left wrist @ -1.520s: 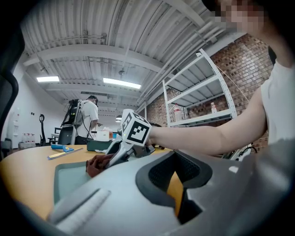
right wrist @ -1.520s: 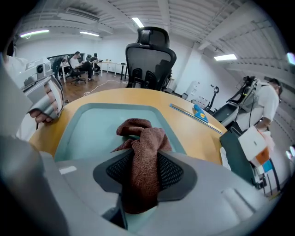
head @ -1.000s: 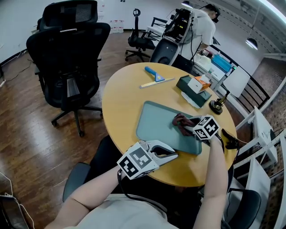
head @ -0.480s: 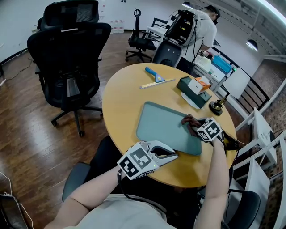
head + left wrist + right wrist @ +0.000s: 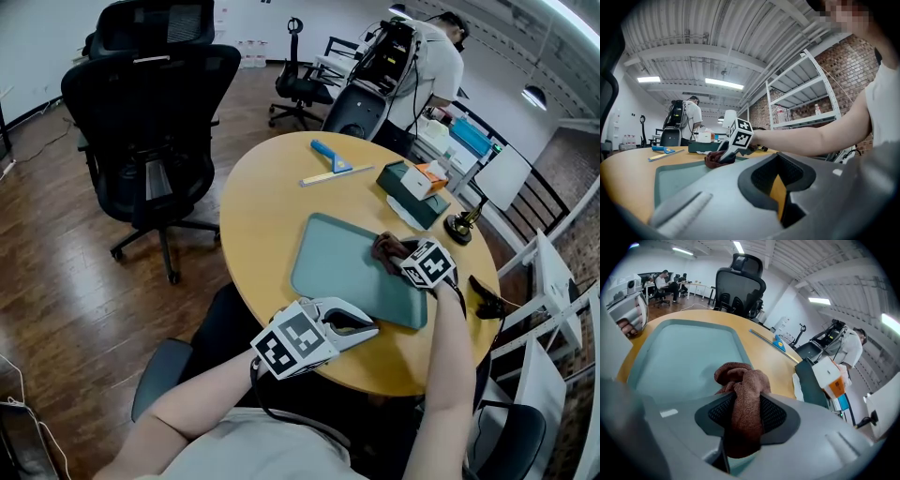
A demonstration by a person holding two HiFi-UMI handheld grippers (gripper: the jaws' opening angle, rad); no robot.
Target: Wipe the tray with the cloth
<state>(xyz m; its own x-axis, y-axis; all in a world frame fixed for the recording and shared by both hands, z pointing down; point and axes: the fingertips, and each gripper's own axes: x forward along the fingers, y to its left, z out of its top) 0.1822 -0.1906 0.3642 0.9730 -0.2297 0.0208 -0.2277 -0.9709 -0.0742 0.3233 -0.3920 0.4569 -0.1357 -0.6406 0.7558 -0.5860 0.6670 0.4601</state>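
A teal tray [image 5: 342, 267] lies on the round wooden table [image 5: 262, 206]. My right gripper [image 5: 394, 255] is shut on a bunched brown cloth [image 5: 386, 248] and presses it on the tray's far right part. In the right gripper view the cloth [image 5: 743, 394] fills the gap between the jaws, with the tray [image 5: 689, 352] spread out ahead. My left gripper [image 5: 373, 328] hovers at the table's near edge beside the tray's near corner, shut with nothing in it. From the left gripper view, the cloth [image 5: 714, 159] and the right gripper [image 5: 723, 157] show across the tray [image 5: 670, 173].
A blue scraper [image 5: 328, 152] and a long ruler [image 5: 333, 175] lie at the far side. A dark green tissue box [image 5: 412, 192] carries a small white and orange box [image 5: 427, 176]. Black office chairs [image 5: 155, 112] stand to the left, and a person [image 5: 431, 66] stands behind.
My right gripper swept the cloth to the tray's right edge, then back a little toward the far right corner. The left gripper stayed where it was.
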